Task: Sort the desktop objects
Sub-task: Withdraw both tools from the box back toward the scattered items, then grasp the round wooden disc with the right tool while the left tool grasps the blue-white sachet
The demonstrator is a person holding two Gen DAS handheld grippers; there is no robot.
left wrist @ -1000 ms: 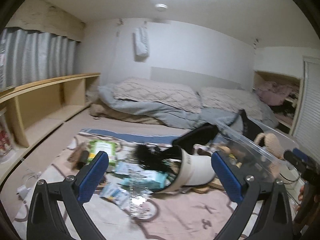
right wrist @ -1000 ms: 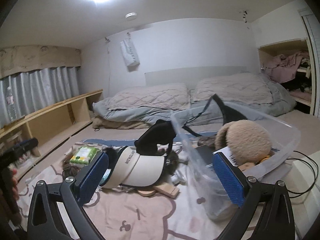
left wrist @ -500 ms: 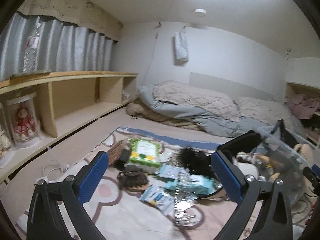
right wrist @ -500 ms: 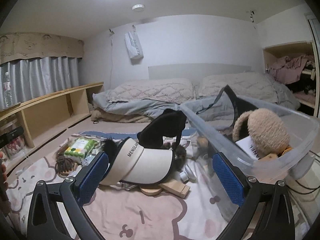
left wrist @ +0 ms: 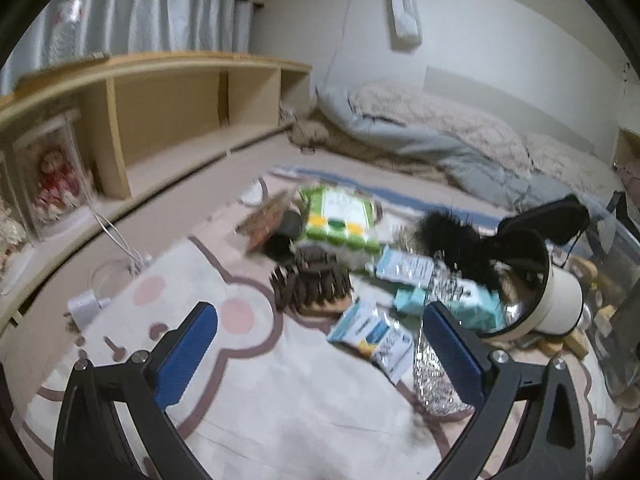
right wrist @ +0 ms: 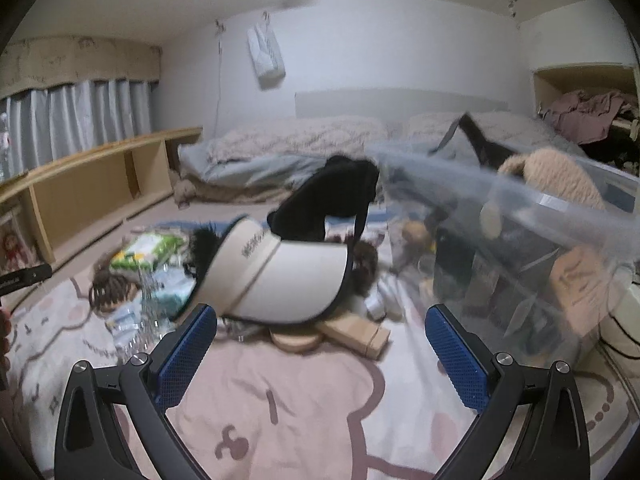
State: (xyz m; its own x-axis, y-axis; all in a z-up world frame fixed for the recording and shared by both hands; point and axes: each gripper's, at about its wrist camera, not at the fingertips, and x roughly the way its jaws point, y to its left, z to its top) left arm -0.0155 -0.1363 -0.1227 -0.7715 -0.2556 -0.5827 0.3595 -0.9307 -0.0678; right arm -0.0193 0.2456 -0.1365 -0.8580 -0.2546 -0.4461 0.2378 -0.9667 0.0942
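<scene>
A heap of small things lies on a pink cartoon rug (left wrist: pixel 240 360): a green wipes pack (left wrist: pixel 340 224), a brown spiky brush (left wrist: pixel 316 284), blue-white sachets (left wrist: pixel 372 332), a crinkled foil wrapper (left wrist: pixel 432 376) and a black fluffy item (left wrist: pixel 452 236). My left gripper (left wrist: pixel 320 348) hangs open just in front of the brush and sachets, holding nothing. A cream sun visor (right wrist: pixel 280 276) with a black band lies ahead of my right gripper (right wrist: pixel 320 348), which is open and empty. A wooden piece (right wrist: pixel 344 334) pokes out under the visor.
A clear plastic bin (right wrist: pixel 520 240) holding a tan plush toy (right wrist: pixel 552 172) stands on the right. A low wooden shelf (left wrist: pixel 160 120) runs along the left wall, with a white charger and cable (left wrist: pixel 92 304) on the floor. Bedding (right wrist: pixel 320 148) lies behind.
The left gripper has swung left and dipped lower over the heap, bringing the brush and wipes pack closer. The right gripper has moved nearer to the visor and bin. Both stay open.
</scene>
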